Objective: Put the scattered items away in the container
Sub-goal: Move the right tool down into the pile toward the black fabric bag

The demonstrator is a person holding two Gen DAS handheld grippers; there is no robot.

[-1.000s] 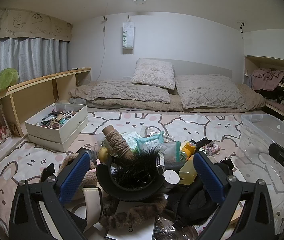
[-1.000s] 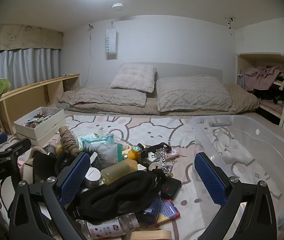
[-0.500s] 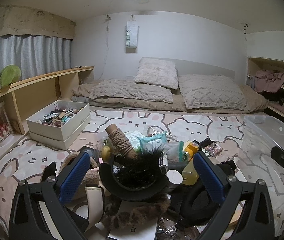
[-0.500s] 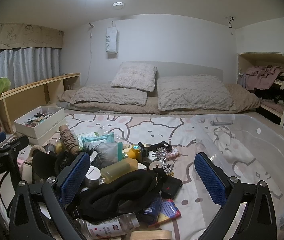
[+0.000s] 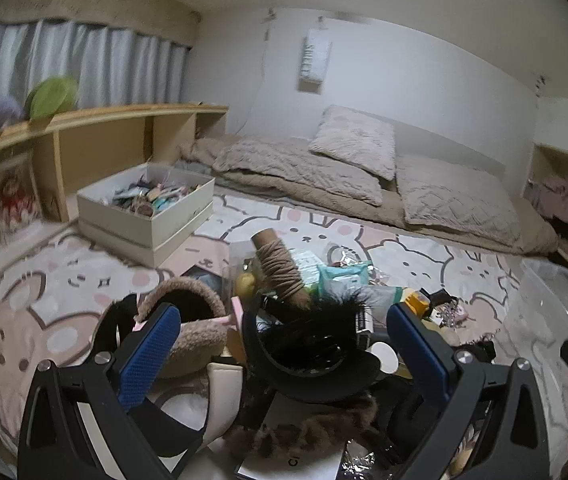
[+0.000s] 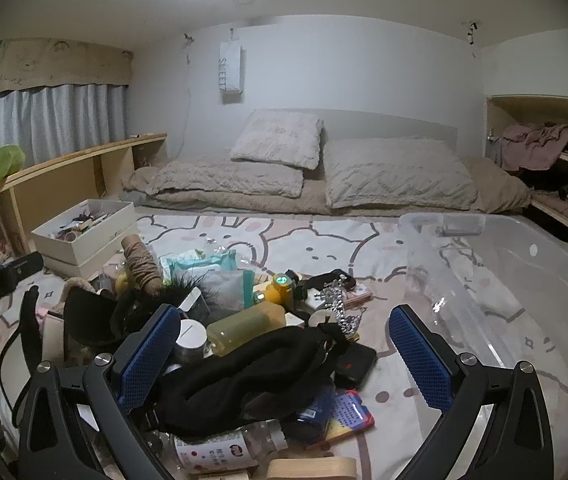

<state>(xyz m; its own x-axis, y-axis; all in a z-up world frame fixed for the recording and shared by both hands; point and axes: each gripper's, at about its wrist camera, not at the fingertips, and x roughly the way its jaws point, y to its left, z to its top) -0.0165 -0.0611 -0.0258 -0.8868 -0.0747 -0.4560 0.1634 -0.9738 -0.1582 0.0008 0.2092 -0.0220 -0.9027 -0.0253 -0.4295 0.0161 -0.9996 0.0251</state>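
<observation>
A heap of scattered items lies on the bunny-print mat. My left gripper (image 5: 284, 356) is open above a black feathered hat (image 5: 311, 364), with a spool of brown twine (image 5: 280, 272) behind it and a brown furry bag (image 5: 192, 320) to the left. My right gripper (image 6: 280, 356) is open above a black cloth (image 6: 252, 364) and a yellow bottle (image 6: 244, 324). A clear plastic bin (image 6: 523, 280) stands empty at the right; it also shows in the left wrist view (image 5: 555, 304).
A white box (image 5: 148, 212) full of small things sits at the left by a wooden shelf (image 5: 96, 128). Bedding with pillows (image 6: 276, 140) lies at the back. A plastic bottle (image 6: 224, 448) and a small colourful packet (image 6: 347, 412) lie near my right gripper.
The left wrist view has swung and tilted to the left, with motion blur; the furry bag now shows more fully. The right gripper has barely moved. Both stay open.
</observation>
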